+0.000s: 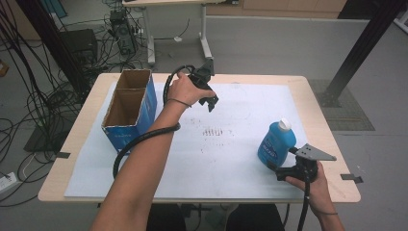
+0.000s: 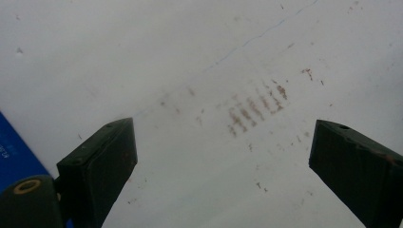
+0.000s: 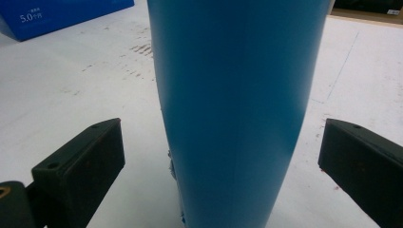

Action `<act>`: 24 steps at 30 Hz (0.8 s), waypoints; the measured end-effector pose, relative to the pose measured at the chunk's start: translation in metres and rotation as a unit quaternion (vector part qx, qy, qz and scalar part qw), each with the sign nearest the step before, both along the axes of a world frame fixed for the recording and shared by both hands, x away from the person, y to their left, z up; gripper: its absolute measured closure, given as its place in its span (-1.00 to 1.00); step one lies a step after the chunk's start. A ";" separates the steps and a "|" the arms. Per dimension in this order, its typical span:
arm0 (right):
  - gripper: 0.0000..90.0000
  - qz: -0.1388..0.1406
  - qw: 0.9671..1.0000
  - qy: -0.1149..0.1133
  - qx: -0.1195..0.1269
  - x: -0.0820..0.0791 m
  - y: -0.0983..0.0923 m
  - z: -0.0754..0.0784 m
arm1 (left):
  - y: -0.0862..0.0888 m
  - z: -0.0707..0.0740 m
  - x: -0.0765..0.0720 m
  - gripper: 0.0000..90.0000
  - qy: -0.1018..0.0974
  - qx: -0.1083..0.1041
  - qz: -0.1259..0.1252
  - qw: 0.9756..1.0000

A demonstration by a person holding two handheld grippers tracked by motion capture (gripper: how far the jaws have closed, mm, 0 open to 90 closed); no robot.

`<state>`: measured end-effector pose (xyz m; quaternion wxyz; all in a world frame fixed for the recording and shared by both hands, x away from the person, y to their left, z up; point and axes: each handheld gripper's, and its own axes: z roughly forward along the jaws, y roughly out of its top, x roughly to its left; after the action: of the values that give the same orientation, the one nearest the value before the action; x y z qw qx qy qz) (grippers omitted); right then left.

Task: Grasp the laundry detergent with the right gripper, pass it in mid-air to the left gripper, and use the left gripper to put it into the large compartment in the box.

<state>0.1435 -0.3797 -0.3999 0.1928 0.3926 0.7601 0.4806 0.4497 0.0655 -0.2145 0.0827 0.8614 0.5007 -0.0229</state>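
A blue bottle [image 1: 275, 144] with a white cap stands upright on the white mat [image 1: 231, 159] at the right. My right gripper [image 1: 275, 166] is low at the bottle's near side. In the right gripper view the bottle [image 3: 233, 104] stands between the wide-open jaws of the right gripper [image 3: 223, 137], with a gap on each side. My left gripper [image 1: 210, 102] hangs above the mat's far middle, just right of the box. In its own view the left gripper [image 2: 223, 137] is open, with nothing between the jaws but the stained mat [image 2: 252, 109].
An open-topped blue cardboard box [image 1: 127, 103] with two compartments stands at the table's far left; its side also appears in the right gripper view [image 3: 62, 14]. Brown marks [image 1: 215, 131] dot the mat's middle. Black cables trail from both grippers.
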 end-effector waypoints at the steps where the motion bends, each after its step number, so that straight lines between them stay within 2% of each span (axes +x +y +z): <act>1: -0.97 -0.001 1.000 0.000 0.000 0.000 0.000 -0.001 | 0.000 0.000 0.000 -0.80 0.001 0.000 0.000 1.000; 5: -0.97 -0.005 1.000 -0.001 0.007 0.001 0.001 -0.004 | 0.001 -0.001 0.000 -0.80 0.002 -0.007 -0.001 1.000; 24: -0.97 -0.019 1.000 -0.007 0.016 0.002 0.009 -0.015 | 0.000 -0.001 -0.002 -0.80 0.001 -0.004 0.000 1.000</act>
<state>0.1454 -0.3711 -0.4151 0.2007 0.4064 0.7434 0.4919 0.4481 0.0650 -0.2157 0.0859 0.8611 0.5005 -0.0257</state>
